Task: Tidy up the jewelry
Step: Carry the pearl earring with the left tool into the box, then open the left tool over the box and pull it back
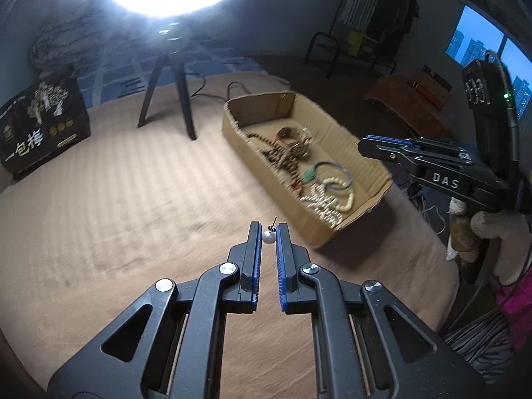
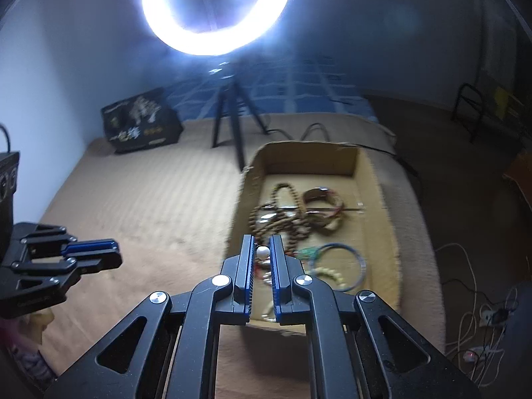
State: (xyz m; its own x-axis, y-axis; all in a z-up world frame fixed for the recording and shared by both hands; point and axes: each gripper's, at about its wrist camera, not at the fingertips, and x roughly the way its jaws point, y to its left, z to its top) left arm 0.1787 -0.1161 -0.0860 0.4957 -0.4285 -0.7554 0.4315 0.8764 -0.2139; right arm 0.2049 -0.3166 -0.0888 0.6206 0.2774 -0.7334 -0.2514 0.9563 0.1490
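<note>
My left gripper [image 1: 268, 229] is shut on a white pearl earring [image 1: 268, 236], its thin post sticking up, above the tan bedspread just left of the cardboard box [image 1: 365, 163]. My right gripper [image 2: 262, 249] is shut on a second white pearl earring [image 2: 262, 252], hanging over the near left part of the box [image 2: 375, 199]. Inside the box lie brown bead strings [image 2: 286, 216], a wooden bangle [image 2: 319, 196], a blue hoop [image 2: 345, 266] and pale bead bracelets [image 1: 332, 202]. Each gripper also shows in the other's view: the right gripper [image 1: 362, 144] and the left gripper [image 2: 114, 251].
A ring light on a black tripod [image 1: 173, 96] stands on the bed behind the box. A dark printed carton [image 1: 43, 126] sits at the far left by the wall. Cables [image 2: 472, 326] lie on the floor to the right. A gloved hand [image 1: 492, 232] holds the right gripper.
</note>
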